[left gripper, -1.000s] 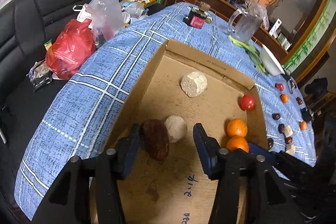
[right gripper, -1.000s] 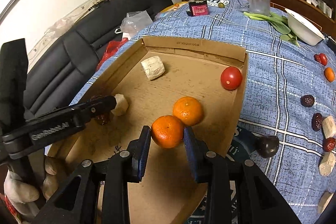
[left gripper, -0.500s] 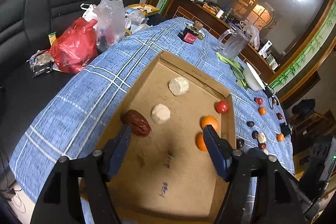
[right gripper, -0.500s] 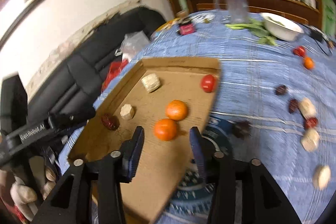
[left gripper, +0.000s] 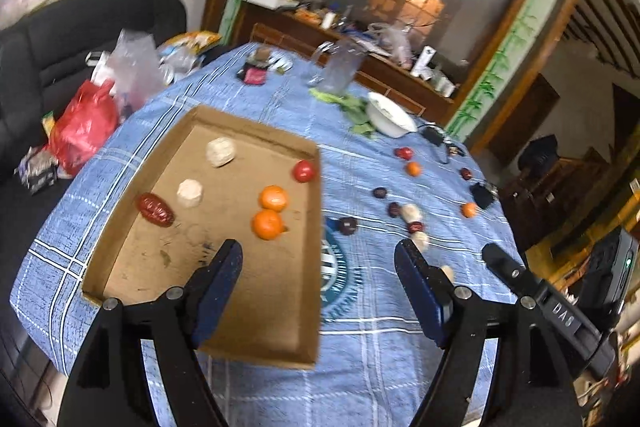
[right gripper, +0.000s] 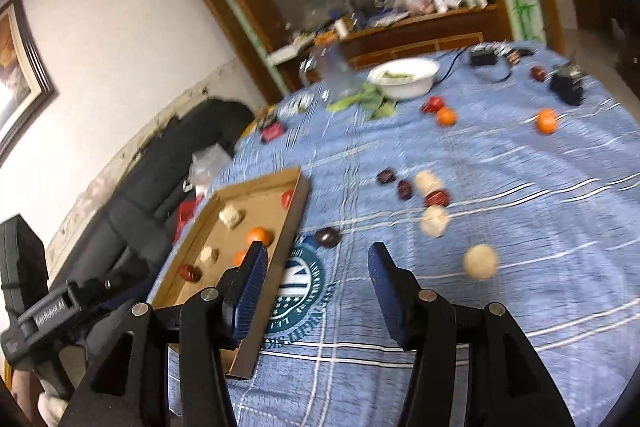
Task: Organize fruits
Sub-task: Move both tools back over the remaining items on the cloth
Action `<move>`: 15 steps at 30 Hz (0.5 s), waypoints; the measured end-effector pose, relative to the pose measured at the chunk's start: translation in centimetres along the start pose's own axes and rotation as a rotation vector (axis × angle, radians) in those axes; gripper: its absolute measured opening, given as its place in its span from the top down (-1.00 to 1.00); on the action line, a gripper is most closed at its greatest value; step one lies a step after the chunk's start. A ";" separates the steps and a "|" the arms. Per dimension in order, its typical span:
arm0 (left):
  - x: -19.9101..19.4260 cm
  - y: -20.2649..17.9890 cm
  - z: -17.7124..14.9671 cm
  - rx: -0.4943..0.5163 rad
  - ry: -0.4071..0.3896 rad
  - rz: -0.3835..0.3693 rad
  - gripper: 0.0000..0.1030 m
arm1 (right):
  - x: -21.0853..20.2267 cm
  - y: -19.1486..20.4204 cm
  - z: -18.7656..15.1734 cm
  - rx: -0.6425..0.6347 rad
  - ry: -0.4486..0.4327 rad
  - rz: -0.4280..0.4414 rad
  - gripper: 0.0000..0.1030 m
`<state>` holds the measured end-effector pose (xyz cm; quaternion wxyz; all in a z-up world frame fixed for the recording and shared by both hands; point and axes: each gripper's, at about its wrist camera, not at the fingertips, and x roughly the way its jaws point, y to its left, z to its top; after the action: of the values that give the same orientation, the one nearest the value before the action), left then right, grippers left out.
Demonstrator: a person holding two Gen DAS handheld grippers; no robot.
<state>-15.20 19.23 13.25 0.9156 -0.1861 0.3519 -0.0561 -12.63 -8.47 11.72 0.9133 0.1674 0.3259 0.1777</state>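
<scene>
A: Left wrist view first. What are the fingers doing?

B: The left gripper [left gripper: 318, 283] stands wide apart, its jaws having just been opening, and nothing lies between them. Neither pad touches anything; they hang above the near end of the cardboard tray [left gripper: 120, 227] and the blue checked tablecloth [left gripper: 380, 367].

A: And the fruit?

B: In the tray lie a red date [left gripper: 155, 209], two pale chunks [left gripper: 189, 193], two oranges [left gripper: 267, 224] touching each other, and a tomato [left gripper: 303, 171] against the right wall. More small fruit lies scattered on the cloth to the right of the tray, among it a dark plum [left gripper: 347, 225] just beside the tray wall. Part of the other gripper's body shows at the lower right.

A: Now the right wrist view.

B: The right gripper [right gripper: 318, 279] is open about halfway, its jaws also just having been opening, and it is empty. Its left finger [right gripper: 250, 287] overlaps the tray's right wall in the picture; whether they touch I cannot tell. The loose fruit lies ahead on the cloth: a pale ball [right gripper: 480, 261], dates, and two oranges farther off near a white bowl [right gripper: 404, 78]. The view is blurred.
</scene>
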 end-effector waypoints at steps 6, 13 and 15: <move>-2.2 -3.0 -1.0 0.050 -0.026 -0.032 -0.51 | -5.1 -1.2 0.2 -0.008 -0.108 -0.052 -0.30; -1.3 -4.8 -1.9 0.085 0.000 -0.029 -0.51 | -6.5 -4.0 -0.3 0.038 -0.115 -0.085 -0.33; -0.7 -5.0 -1.9 0.090 0.012 -0.025 -0.51 | -6.1 -5.0 -0.6 0.058 -0.098 -0.095 -0.33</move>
<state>-16.86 14.18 14.25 0.9201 -0.1488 0.3524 -0.0847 -16.35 -15.46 12.46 0.9304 0.1867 0.2933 0.1163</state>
